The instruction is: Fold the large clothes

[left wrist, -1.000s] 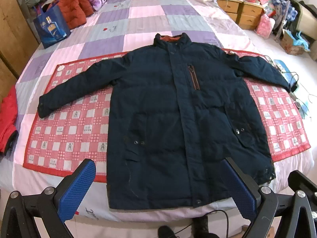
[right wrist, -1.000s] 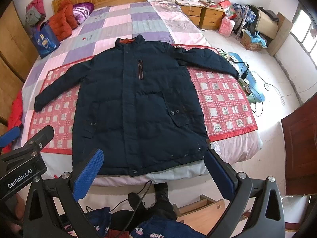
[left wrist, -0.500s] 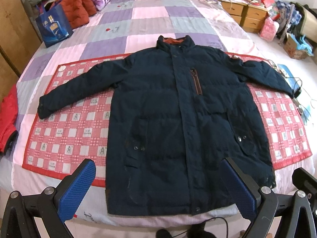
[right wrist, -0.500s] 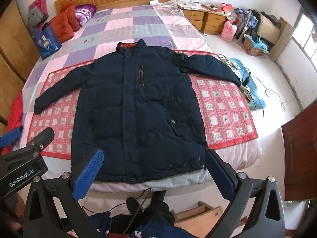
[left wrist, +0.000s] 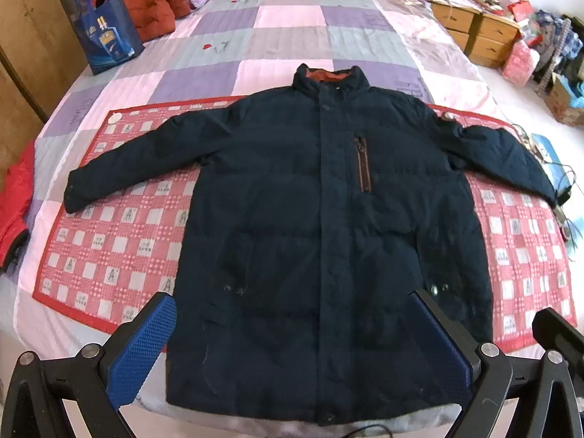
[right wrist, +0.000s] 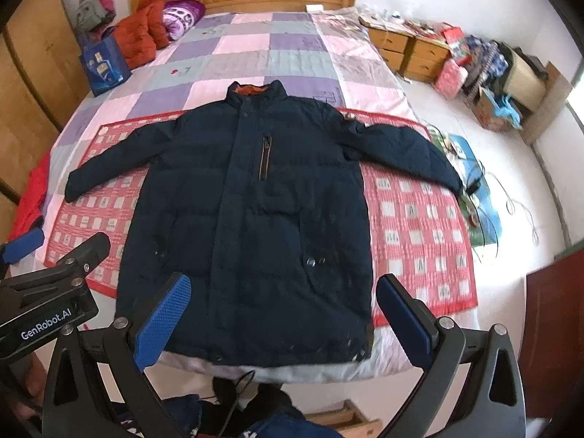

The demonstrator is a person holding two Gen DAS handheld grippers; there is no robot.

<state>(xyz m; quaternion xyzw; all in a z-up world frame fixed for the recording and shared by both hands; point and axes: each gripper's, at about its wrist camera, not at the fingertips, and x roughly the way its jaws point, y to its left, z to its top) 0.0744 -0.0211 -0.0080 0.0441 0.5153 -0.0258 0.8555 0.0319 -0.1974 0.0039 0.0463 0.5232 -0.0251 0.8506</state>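
Observation:
A large dark navy padded jacket [left wrist: 321, 219] [right wrist: 252, 211] lies flat and face up on a red checked mat [left wrist: 109, 241] [right wrist: 419, 226] across the bed, both sleeves spread out, its orange-lined collar pointing toward the headboard. My left gripper [left wrist: 295, 339] hovers above the hem, open, with nothing between its blue pads. Over the lower hem my right gripper [right wrist: 284, 317] is also open and empty. The left gripper's body [right wrist: 51, 292] shows at the left edge of the right wrist view.
The bed has a pink, purple and grey patchwork cover [left wrist: 292, 25]. A blue bag [left wrist: 106, 43] and orange cushions [left wrist: 153, 0] sit at its far left, red clothing [left wrist: 16, 197] at the left edge. Wooden drawers [right wrist: 408, 51], boxes and cables [right wrist: 474, 189] crowd the floor on the right.
Both grippers have moved forward toward the bed, so the jacket fills more of each view and its hem lies between the fingers. The jacket has not moved.

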